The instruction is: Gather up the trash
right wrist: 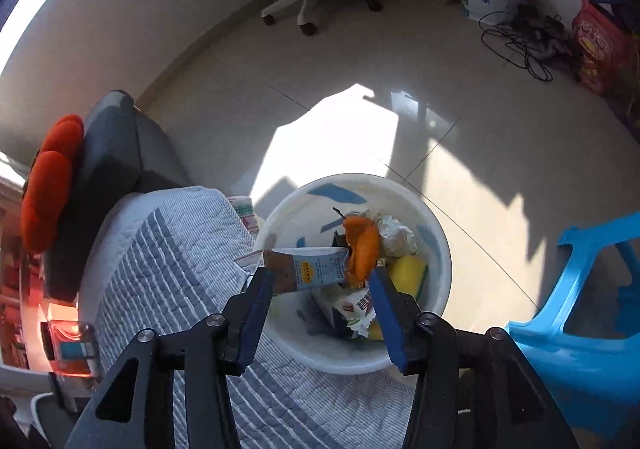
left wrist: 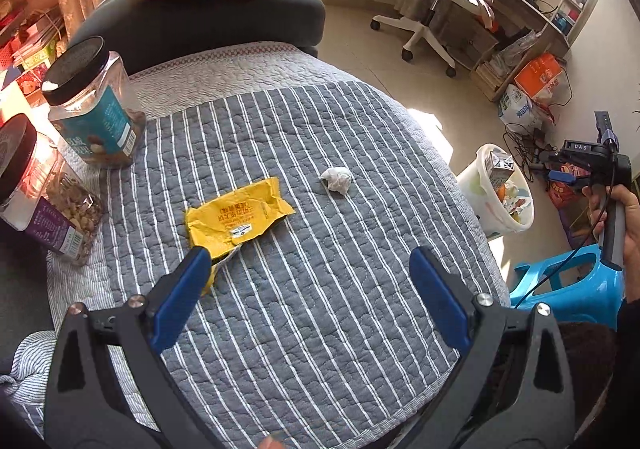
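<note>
Several scraps are binned in the white plastic bucket point(right wrist: 434, 249), while a crumpled yellow foil wrapper point(left wrist: 236, 219) and a balled white tissue point(left wrist: 337, 179) are left mid-bed, both jaws held apart and empty.

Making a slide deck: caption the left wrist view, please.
Open left gripper over striped quilt, near yellow wrapper and crumpled tissue.

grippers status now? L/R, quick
Left gripper: open, empty, above the quilt near the yellow wrapper.
Right gripper: open, empty, over the trash bin.
</note>
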